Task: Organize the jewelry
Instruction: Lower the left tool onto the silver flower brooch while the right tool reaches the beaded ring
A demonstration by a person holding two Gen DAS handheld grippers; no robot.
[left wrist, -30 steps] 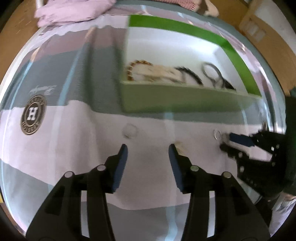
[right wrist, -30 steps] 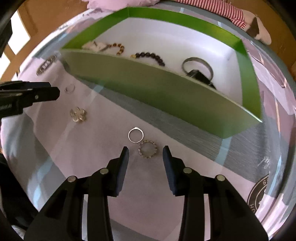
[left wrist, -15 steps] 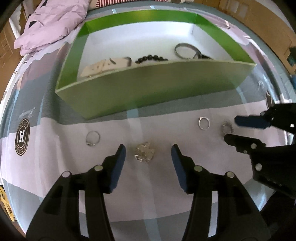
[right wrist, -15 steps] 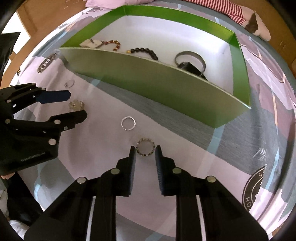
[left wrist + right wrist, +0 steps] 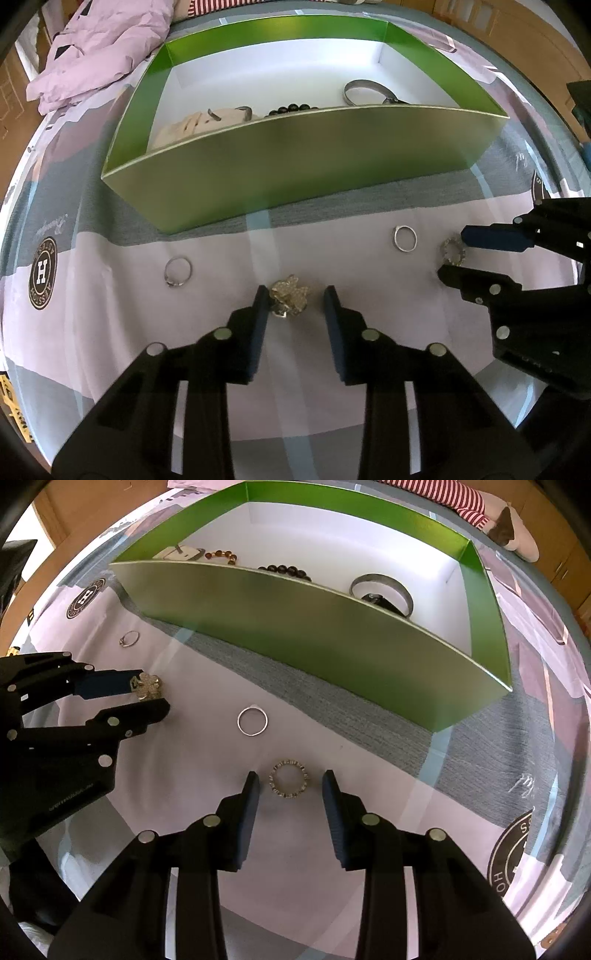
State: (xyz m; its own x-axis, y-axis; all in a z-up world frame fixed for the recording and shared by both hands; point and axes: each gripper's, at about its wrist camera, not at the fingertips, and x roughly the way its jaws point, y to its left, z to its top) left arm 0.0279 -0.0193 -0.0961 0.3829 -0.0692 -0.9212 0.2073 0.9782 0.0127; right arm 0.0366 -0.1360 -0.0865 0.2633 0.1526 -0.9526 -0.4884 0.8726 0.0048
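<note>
A gold clover brooch (image 5: 290, 301) lies on the lilac sheet between the tips of my left gripper (image 5: 295, 295), whose jaws are closing. The left pad is at its edge and a gap shows on the right. From the right wrist the brooch (image 5: 147, 686) sits inside my left gripper (image 5: 155, 693). A studded ring (image 5: 290, 779) lies flat between the fingers of my right gripper (image 5: 290, 781). Its jaws are opening, with a gap on each side. A plain silver ring (image 5: 252, 721) and a stone ring (image 5: 178, 271) lie loose nearby.
The green box (image 5: 295, 177) stands just beyond, holding a metal bangle (image 5: 365, 90), black beads (image 5: 291, 109), brown beads (image 5: 221, 555) and a beige card (image 5: 195, 123). A pink garment (image 5: 92, 55) lies behind the box on the left. A striped cloth (image 5: 443, 494) lies behind it on the right.
My left gripper swung over to the brooch and its jaws narrowed around it. My right gripper's jaws pinched in behind the studded ring, then widened and now straddle it.
</note>
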